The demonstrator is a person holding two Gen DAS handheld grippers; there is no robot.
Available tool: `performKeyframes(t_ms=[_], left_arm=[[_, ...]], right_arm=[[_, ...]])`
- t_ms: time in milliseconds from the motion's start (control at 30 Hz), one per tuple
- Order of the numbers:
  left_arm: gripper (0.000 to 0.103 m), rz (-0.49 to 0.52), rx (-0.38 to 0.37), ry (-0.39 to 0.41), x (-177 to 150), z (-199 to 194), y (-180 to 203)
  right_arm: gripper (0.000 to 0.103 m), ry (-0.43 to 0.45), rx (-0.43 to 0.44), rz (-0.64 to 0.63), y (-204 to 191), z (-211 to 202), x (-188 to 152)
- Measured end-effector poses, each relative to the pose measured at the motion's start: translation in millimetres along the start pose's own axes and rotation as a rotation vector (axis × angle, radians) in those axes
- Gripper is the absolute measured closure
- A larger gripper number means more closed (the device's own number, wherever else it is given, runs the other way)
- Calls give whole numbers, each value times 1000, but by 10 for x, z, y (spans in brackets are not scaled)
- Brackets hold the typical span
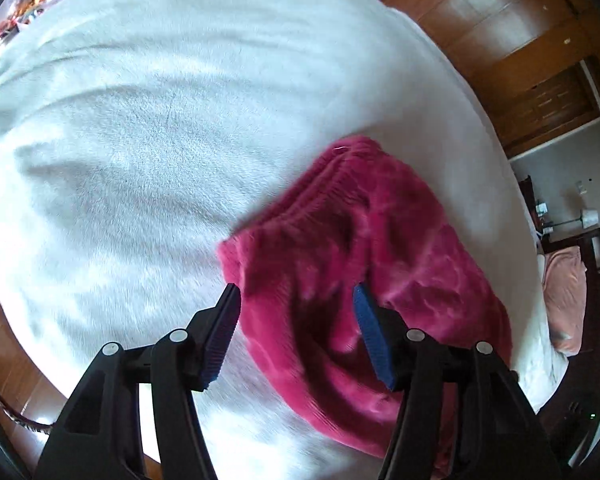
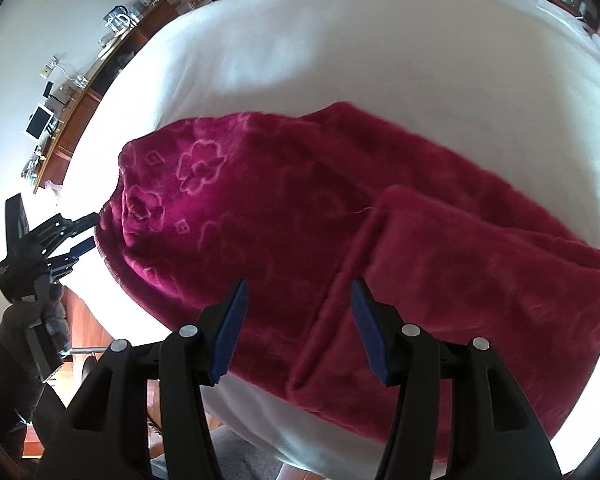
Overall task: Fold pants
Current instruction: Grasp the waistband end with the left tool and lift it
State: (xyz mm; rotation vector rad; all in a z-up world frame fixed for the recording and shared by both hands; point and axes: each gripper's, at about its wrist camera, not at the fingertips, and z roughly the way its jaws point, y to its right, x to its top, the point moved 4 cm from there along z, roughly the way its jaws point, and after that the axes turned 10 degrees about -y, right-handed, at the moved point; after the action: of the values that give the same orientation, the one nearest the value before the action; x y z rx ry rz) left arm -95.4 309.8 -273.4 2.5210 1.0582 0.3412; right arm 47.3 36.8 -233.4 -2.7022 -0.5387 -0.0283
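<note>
Magenta fleece pants (image 2: 340, 216) with a pale flower pattern lie on a white bed (image 2: 340, 40), one part folded over at the right. In the left wrist view the pants (image 1: 360, 248) show their gathered waistband toward the bed's middle. My left gripper (image 1: 296, 292) is open just above the waistband end, holding nothing; it also shows in the right wrist view (image 2: 85, 232) at the pants' left end. My right gripper (image 2: 298, 286) is open above the middle of the pants, near the folded edge.
A white fleece blanket (image 1: 160, 140) covers the bed. Wooden wardrobes (image 1: 520, 32) stand beyond it. A pink pillow (image 1: 564, 292) lies at the right. A long wooden shelf (image 2: 72, 112) with small items runs along the wall. Wooden floor shows below the bed edge.
</note>
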Motion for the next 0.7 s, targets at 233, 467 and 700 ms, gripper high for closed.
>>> performKeyframes(t_ms=[233, 467, 700], left_arm=[[44, -2, -41, -66, 159, 327, -124], [26, -22, -23, -74, 202, 475, -245], [23, -45, -69, -110, 235, 633, -195]], right_arm=[[48, -16, -25, -2, -221, 56, 1], [38, -21, -49, 24, -241, 74, -9], [38, -23, -57, 13, -305, 67, -10]])
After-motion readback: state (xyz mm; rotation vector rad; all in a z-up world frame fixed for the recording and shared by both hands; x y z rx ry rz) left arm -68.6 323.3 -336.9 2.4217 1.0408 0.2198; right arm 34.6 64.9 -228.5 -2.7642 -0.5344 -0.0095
